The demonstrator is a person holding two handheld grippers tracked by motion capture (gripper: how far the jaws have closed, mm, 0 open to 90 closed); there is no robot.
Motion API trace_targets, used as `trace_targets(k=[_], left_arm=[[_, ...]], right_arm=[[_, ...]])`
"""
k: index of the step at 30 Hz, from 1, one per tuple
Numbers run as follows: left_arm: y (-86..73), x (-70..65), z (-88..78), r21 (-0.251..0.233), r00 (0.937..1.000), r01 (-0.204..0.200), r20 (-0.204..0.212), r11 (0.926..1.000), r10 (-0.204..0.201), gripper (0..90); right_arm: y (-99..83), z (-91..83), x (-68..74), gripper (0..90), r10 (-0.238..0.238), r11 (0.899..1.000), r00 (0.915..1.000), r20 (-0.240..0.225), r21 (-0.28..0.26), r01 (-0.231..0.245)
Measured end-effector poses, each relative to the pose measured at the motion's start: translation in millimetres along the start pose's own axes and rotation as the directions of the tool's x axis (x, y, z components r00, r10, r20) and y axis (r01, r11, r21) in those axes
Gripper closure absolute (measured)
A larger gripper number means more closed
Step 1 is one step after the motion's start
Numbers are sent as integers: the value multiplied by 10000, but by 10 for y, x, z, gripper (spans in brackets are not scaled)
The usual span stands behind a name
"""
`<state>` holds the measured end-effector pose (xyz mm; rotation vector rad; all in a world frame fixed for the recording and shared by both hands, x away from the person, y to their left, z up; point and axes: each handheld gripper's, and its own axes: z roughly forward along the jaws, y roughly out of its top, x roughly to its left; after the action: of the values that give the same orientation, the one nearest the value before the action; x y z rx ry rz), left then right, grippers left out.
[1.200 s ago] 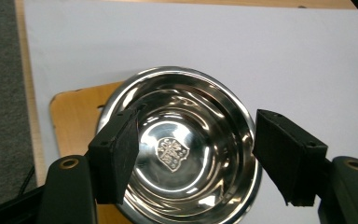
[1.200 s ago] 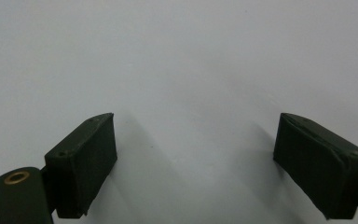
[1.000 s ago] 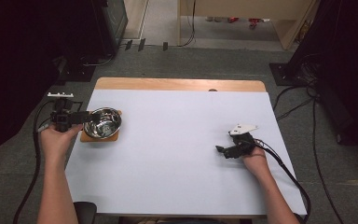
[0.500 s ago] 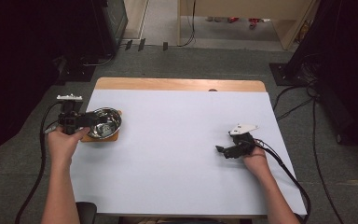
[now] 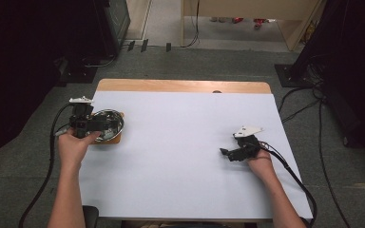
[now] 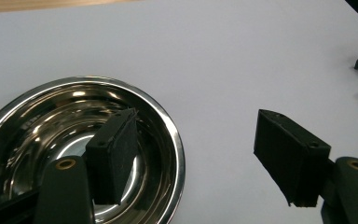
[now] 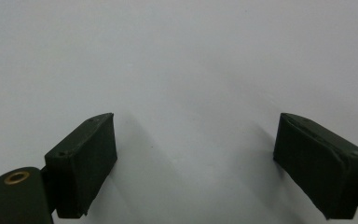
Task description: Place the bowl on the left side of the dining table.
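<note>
Now straddling rim of shiny round steel bowl point(image 6: 81, 144) with left gripper point(image 6: 200, 154), jaws apart; next, closing squarely on that rim. Right gripper point(image 7: 193, 158) idle, jaws spread.

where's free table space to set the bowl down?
Free: the white sheet between the steel bowl and the right gripper, plus its near strip. Crowded: far-left corner, where the left gripper straddles the bowl's rim above a wooden coaster.

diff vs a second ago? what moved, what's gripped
The left gripper slid in from the table's left edge until its open jaws straddle the near rim of the metal bowl, one inside, one outside; nothing gripped yet. The bowl, the wooden coaster and the open right gripper stayed put.
</note>
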<state>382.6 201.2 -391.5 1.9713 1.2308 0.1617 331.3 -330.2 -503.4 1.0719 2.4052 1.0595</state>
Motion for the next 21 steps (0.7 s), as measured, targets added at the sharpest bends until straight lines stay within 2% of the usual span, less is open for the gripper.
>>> trace_targets(k=[8,11,17,21], left_arm=[[-12,-115,94,-106,9997,-244,10,9996,244,293],[-16,-150,138,-75,9995,-261,179,9996,262,281],[-5,-279,266,84,9974,-641,335,9979,638,274],[-4,-348,311,-12,9964,-802,276,9968,802,271]], right_arm=[[0,0,0,127,1,10000,10000,-7,0,-1],[0,0,0,127,-5,10000,10000,-6,-1,5],[0,0,0,126,0,10000,10000,-7,5,0],[0,0,0,126,7,10000,10000,-6,-1,-7]])
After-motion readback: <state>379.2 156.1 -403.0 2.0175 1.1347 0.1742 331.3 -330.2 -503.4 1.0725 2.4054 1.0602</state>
